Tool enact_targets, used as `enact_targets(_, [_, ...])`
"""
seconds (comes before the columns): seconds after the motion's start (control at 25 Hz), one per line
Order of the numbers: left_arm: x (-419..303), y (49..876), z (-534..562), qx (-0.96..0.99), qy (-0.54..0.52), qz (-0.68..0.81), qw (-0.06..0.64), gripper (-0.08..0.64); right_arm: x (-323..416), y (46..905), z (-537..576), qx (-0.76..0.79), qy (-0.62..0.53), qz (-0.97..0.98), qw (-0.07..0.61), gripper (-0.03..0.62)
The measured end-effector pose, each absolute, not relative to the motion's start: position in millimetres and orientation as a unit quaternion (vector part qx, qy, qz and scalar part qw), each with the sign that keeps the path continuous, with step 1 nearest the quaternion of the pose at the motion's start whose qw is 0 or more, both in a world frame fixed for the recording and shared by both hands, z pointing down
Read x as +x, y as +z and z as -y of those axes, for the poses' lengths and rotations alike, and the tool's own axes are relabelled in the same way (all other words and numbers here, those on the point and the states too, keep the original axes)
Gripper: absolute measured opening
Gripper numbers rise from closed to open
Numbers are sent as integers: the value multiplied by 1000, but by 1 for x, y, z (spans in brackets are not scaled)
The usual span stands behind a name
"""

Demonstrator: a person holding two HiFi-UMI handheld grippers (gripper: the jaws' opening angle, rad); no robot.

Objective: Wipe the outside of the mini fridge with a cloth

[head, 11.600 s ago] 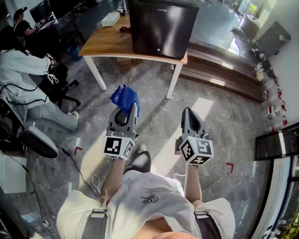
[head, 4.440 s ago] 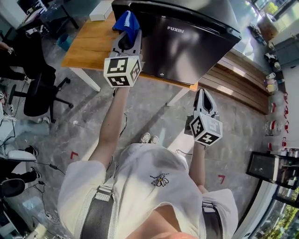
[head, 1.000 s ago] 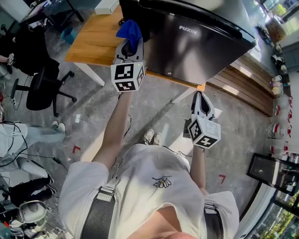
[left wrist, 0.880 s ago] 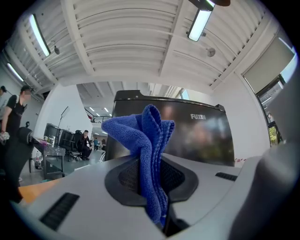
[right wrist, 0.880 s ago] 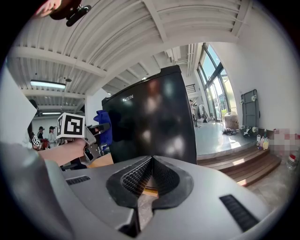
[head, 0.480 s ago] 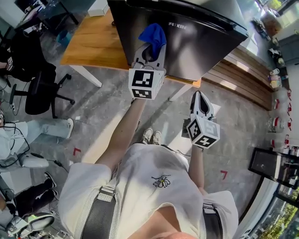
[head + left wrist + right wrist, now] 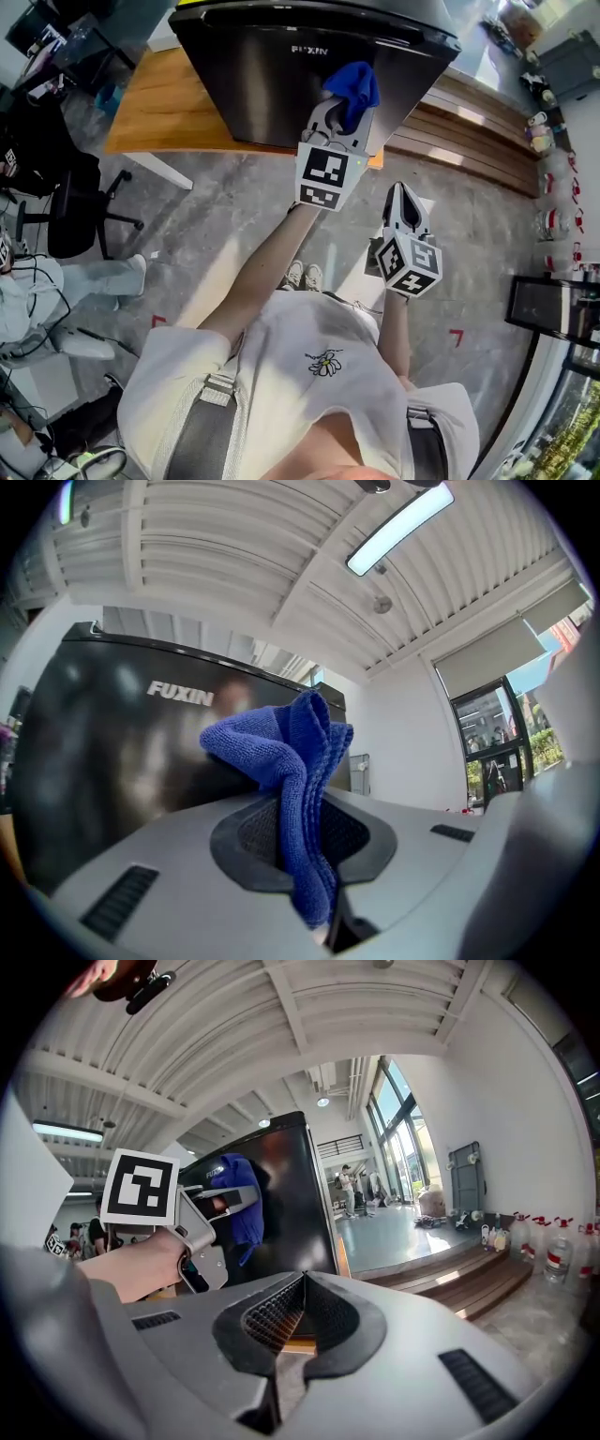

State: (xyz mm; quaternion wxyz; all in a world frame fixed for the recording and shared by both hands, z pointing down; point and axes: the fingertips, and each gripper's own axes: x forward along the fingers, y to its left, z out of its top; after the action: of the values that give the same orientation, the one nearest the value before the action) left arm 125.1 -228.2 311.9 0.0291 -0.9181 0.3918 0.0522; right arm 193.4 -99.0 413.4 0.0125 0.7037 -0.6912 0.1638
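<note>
Two claws closed: left claw (image 7: pixel 343 116) clamps the cloth (image 7: pixel 353 85), mini fridge (image 7: pixel 267 84) just ahead; right claw (image 7: pixel 298 1309) grips nothing.

Grey stone floor (image 7: pixel 225 234), wooden counter (image 7: pixel 155 117) w/ white legs. Office chair (image 7: pixel 70 206) at left. Ribbed ceiling (image 7: pixel 234 536) w/ strip light (image 7: pixel 403 525).

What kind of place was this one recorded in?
Most likely an office or lab workspace rather than a home. The mini fridge stands on a wooden desk, a black office chair sits beside it, and red tape marks are stuck to the polished stone floor.
</note>
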Motion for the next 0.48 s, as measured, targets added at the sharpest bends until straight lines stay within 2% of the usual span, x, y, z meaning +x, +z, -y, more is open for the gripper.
enact_targets(0.48, [241, 309, 213, -953, 50, -299, 2, 55, 263, 414, 77, 757, 166, 632, 5, 14])
